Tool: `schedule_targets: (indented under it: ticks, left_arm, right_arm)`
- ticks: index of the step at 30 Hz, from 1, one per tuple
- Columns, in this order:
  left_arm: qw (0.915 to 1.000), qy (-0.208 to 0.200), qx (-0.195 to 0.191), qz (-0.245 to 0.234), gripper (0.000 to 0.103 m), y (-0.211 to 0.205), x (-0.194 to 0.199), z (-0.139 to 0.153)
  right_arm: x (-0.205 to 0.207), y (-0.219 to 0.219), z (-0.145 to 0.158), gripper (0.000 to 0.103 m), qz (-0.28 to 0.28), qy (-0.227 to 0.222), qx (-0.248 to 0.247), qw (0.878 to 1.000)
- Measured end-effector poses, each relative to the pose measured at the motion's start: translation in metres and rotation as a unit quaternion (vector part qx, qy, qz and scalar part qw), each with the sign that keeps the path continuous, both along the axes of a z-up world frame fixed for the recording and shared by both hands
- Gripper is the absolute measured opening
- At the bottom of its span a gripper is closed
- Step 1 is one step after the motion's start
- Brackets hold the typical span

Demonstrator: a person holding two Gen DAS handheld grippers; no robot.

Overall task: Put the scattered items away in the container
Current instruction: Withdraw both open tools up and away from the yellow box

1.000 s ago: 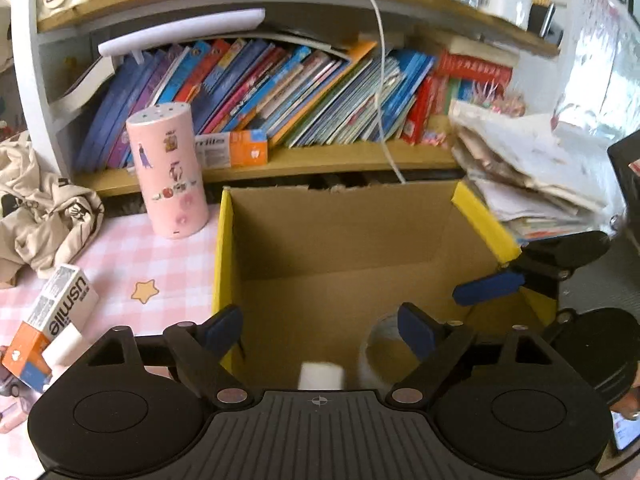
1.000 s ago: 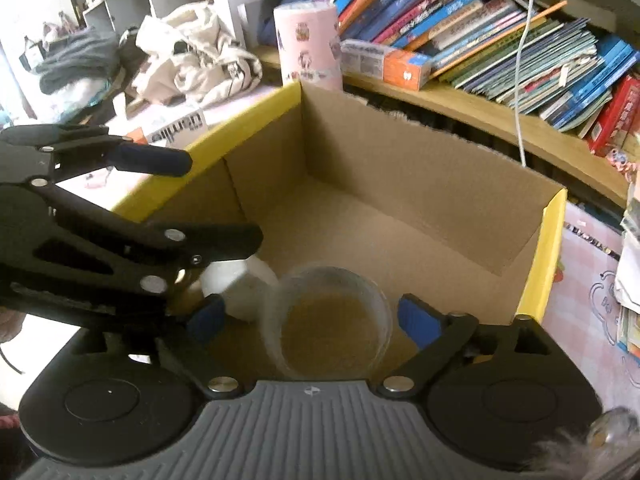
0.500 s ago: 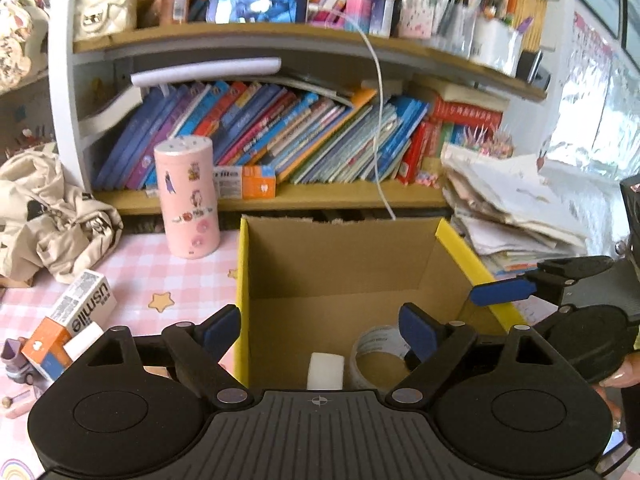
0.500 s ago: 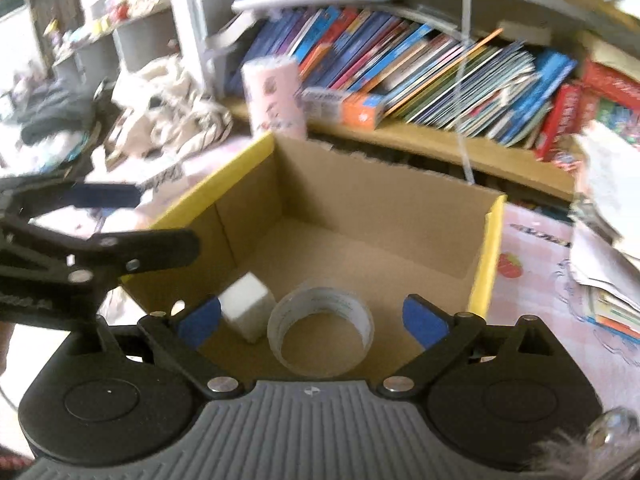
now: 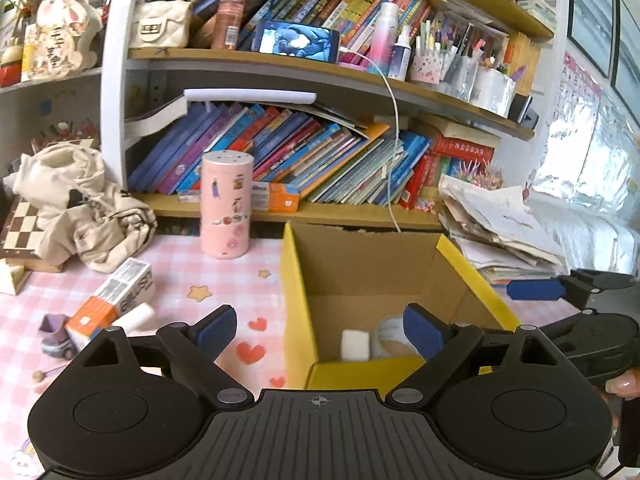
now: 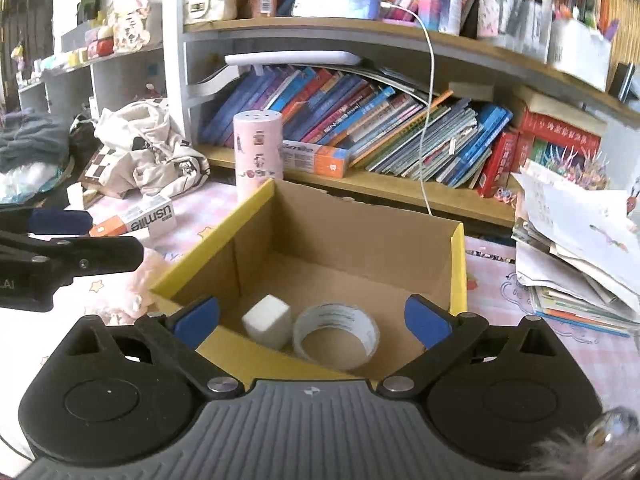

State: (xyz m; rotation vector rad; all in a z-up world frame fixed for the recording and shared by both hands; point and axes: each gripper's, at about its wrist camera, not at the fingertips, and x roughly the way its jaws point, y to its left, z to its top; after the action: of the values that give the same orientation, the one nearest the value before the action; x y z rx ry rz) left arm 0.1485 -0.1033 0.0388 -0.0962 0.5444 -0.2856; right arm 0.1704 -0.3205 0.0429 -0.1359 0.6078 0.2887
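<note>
Between the spread, empty jaws of right gripper point(image 6: 312, 316): clear tape roll point(image 6: 335, 335) and white foam cube point(image 6: 267, 321), now dropped inside yellow-rimmed cardboard box point(image 6: 458, 264). Left gripper point(image 5: 318, 330) likewise released, pulled back; orange-white toothpaste carton point(image 5: 116, 295), probably next.

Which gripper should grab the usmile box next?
Left, probably. The usmile box lies on the pink cloth left of the cardboard box, on the side of the open, empty left gripper. The right gripper, also open, sits over the cardboard box, farther away.
</note>
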Motion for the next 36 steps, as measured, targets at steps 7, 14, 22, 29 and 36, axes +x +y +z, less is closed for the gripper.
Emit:
schedule_targets:
  ticks: [7,14,22,29,36]
  left_arm:
    - [0.9999,0.006,0.007,-0.008,0.093,0.037,-0.030,-0.007]
    - [0.9996,0.017,0.015,-0.018,0.093,0.069,-0.055,-0.015]
    - [0.9991,0.019,0.025,-0.028,0.093,0.098,-0.076,-0.020]
    - [0.9990,0.037,0.027,-0.003,0.095,0.122,-0.091,-0.032]
    - [0.9976,0.054,0.037,0.022,0.095,0.141,-0.099,-0.043]
  right_arm:
    - [-0.035,0.037,0.004,0.101,-0.017,-0.010,-0.008,1.000]
    - [-0.070,0.071,-0.008,0.101,-0.035,0.001,-0.012,0.999]
    - [-0.099,0.112,-0.021,0.101,-0.035,0.007,-0.021,0.999]
    - [-0.117,0.143,-0.035,0.102,-0.041,0.008,-0.026,0.999]
    - [-0.128,0.175,-0.050,0.102,-0.020,0.015,-0.057,0.998]
